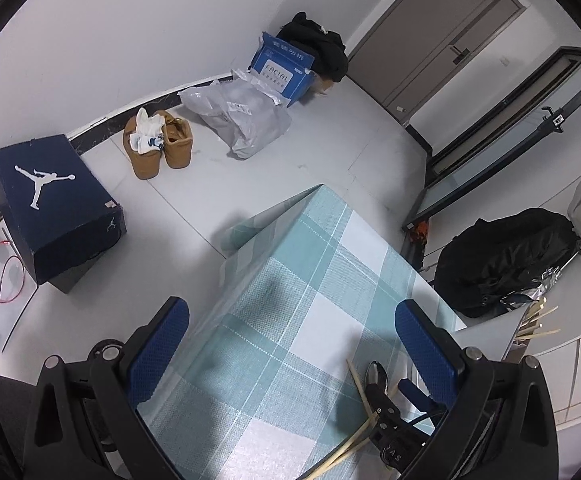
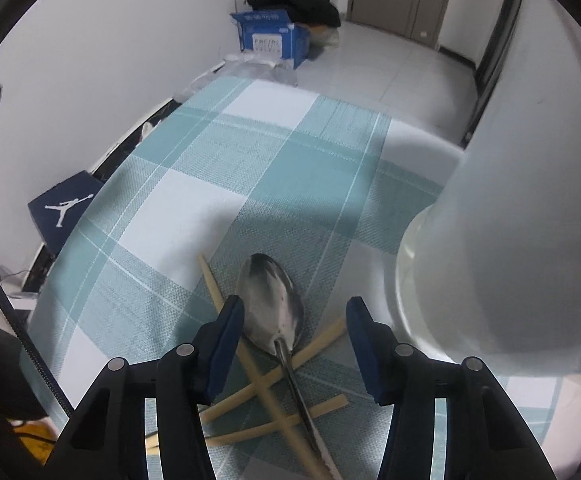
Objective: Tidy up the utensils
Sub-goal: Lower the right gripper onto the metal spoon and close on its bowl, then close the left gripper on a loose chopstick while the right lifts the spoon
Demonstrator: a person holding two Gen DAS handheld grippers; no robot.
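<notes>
A metal spoon (image 2: 274, 304) lies on the teal checked tablecloth (image 2: 218, 168), across several crossed wooden chopsticks (image 2: 250, 384). My right gripper (image 2: 296, 320) is open, low over them, its fingers on either side of the spoon's bowl. A white utensil holder (image 2: 502, 264) stands just right of it. In the left wrist view my left gripper (image 1: 290, 336) is open and empty, above the table's left part. The spoon (image 1: 376, 376), some chopsticks (image 1: 360, 392) and the right gripper (image 1: 390, 412) show at its lower right. More chopsticks (image 1: 536, 324) stick out of the white holder (image 1: 490, 340).
The table's far corner (image 1: 318, 190) drops to a tiled floor. On the floor are a navy shoe box (image 1: 50, 204), tan boots (image 1: 158, 144), a plastic bag (image 1: 242, 120) and a blue carton (image 1: 282, 68). A black bag (image 1: 506, 260) lies on a white counter at right.
</notes>
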